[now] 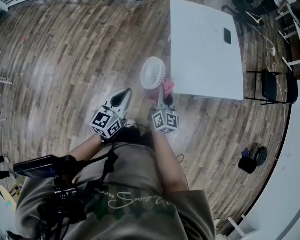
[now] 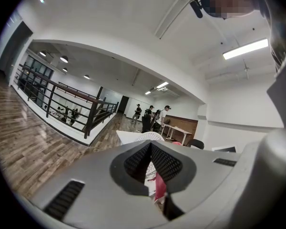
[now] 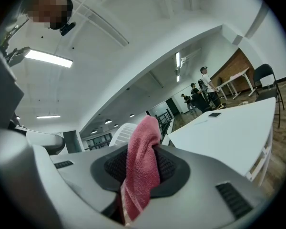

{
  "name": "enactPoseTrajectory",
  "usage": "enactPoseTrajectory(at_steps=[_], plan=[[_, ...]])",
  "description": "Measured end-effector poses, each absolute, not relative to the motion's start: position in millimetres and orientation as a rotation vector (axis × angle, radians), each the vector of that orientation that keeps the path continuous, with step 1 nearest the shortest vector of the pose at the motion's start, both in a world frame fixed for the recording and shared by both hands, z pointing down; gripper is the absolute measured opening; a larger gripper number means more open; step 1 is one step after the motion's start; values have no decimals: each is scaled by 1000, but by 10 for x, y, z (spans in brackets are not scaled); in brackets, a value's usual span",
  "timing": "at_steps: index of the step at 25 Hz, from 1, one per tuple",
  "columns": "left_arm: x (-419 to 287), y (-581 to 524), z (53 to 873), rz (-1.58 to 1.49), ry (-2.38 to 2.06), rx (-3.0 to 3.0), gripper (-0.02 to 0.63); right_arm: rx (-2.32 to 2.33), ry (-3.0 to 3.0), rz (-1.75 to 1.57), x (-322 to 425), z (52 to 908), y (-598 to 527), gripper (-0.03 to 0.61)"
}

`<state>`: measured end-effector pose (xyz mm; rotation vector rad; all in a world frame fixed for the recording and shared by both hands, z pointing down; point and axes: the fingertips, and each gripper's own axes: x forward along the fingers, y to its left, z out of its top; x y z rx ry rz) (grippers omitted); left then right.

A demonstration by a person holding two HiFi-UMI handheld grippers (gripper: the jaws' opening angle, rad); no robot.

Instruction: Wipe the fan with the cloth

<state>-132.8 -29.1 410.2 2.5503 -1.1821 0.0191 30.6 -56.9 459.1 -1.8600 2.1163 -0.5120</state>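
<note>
— What's the room like?
— Wood-plank floor (image 1: 65, 59), a white table (image 1: 205, 59) on the right, a black chair (image 1: 277, 86) beyond its right edge, and a railing (image 2: 62, 104) far left.
— And the fan?
— The fan (image 1: 153, 73) is by the table's near left corner, just past the right gripper (image 3: 140, 161), which pinches the pink cloth (image 3: 142, 147). The left gripper (image 2: 150, 151) is closed and empty.

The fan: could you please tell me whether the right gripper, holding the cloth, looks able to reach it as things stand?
Probably yes: the right gripper grips the pink cloth just beside the white fan, with nothing seen between them.
</note>
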Motion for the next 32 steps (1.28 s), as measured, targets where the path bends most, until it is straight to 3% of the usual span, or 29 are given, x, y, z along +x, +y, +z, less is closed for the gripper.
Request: enactPoseTrajectory(at_steps=[32], plan=[[-1314, -382, 4148, 23, -1183, 2537, 18, -1808, 2490, -597, -198, 5330, -580, 106]])
